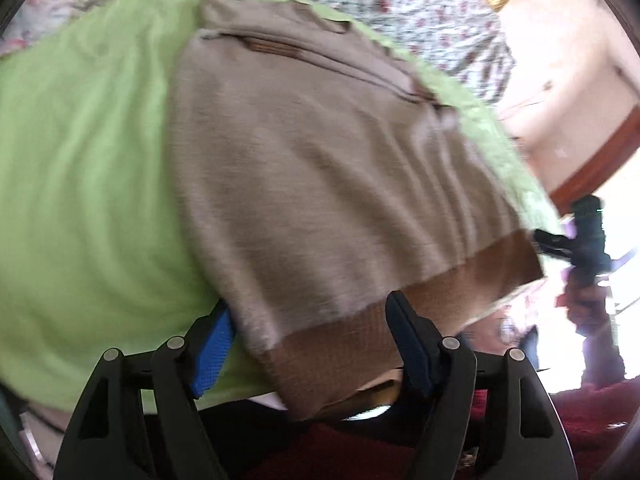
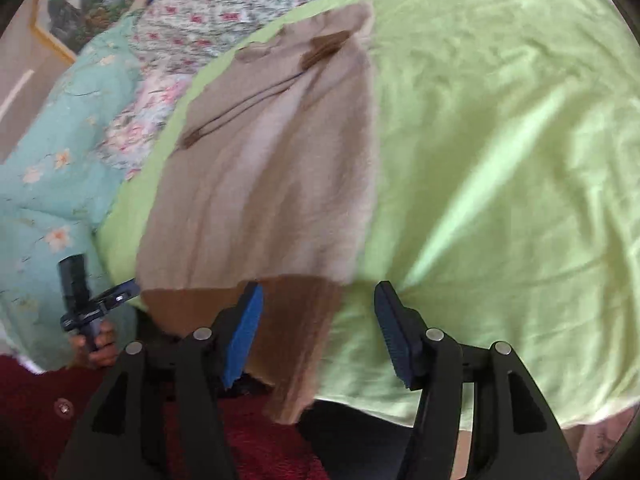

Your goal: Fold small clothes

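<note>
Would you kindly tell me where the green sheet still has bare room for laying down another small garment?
The green sheet lies bare on the wide patch beside the beige sweater, on the side away from the floral bedding. The strip between sweater and bedding is narrow. At the near edge, the brown hem overhangs.

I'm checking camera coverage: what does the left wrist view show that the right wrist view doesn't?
Only the left wrist view shows the pale wall with its red-brown skirting and the right gripper seen from outside. Only the right wrist view shows the turquoise flowered bedding and the left gripper from outside. Both show the beige sweater on the green cloth, its brown hem hanging over the edge.
</note>
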Available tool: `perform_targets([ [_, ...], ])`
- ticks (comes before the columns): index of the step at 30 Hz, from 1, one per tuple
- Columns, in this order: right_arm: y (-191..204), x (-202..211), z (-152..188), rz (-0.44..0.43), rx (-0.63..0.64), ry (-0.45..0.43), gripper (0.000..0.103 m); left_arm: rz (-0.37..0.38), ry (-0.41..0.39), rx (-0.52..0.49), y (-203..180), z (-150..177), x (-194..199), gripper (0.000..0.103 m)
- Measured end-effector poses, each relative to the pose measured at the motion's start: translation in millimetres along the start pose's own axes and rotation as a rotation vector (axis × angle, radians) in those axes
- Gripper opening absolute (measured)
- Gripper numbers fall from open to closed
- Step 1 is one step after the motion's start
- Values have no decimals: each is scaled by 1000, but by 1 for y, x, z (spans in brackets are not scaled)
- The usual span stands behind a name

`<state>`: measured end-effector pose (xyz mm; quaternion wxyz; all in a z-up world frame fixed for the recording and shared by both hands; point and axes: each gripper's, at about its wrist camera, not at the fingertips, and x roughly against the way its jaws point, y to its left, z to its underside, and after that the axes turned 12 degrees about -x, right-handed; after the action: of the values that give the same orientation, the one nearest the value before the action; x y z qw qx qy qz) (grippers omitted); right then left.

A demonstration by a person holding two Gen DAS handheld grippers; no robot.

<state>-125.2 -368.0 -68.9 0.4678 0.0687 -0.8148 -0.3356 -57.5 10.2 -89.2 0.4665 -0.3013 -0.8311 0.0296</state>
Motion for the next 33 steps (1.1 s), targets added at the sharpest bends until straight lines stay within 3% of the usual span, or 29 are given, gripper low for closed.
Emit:
perform_targets([
  [5, 8, -19, 2, -115, 8, 30, 60, 69, -20, -19, 3, 1, -3, 70],
  [6, 10, -23, 3, -119, 15, 31, 59, 66, -20, -27, 2, 1, -3, 65],
  [7, 12, -24, 4, -113, 19, 28, 51, 62, -18, -38, 2, 2, -3, 62],
  [8, 12, -24, 4, -102, 26, 27, 31, 49, -15, -55, 0, 4, -2, 54],
  [9, 11, -25, 3, -93, 27, 37, 18, 39, -12, -66, -2, 5, -2, 42],
  [10, 9, -26, 4, -85, 21, 48, 11, 37, -7, -75, 1, 6, -1, 33],
  [11, 6, -25, 5, -77, 17, 50, 10, 38, 1, -82, 2, 5, -1, 18],
  [12, 3, -18, 7, -73, 25, 38, 9, 41, 10, -88, 2, 6, 0, 11],
  [17, -14, 16, 19, -70, 13, -14, 8, 26, -11, -97, 7, 13, 9, 7],
  [20, -20, 9, 21, -85, 0, 16, 8, 43, 20, -83, 12, 14, 1, 8],
  [23, -16, -3, 20, -99, -11, 35, 13, 66, 35, -84, 15, 12, 1, 16],
  [25, -15, -7, 17, -125, -24, 37, 16, 63, 28, -104, 12, 12, 1, 13],
  [27, -15, -7, 18, -133, -31, 28, 15, 29, 8, -141, 8, 13, 7, 7],
  [28, -15, -6, 18, -131, -28, 26, 10, 23, -5, -145, 7, 15, 13, 6],
  [33, -27, 9, 24, -116, -37, -21, 8, 9, -90, -96, 17, 21, 50, 5],
])
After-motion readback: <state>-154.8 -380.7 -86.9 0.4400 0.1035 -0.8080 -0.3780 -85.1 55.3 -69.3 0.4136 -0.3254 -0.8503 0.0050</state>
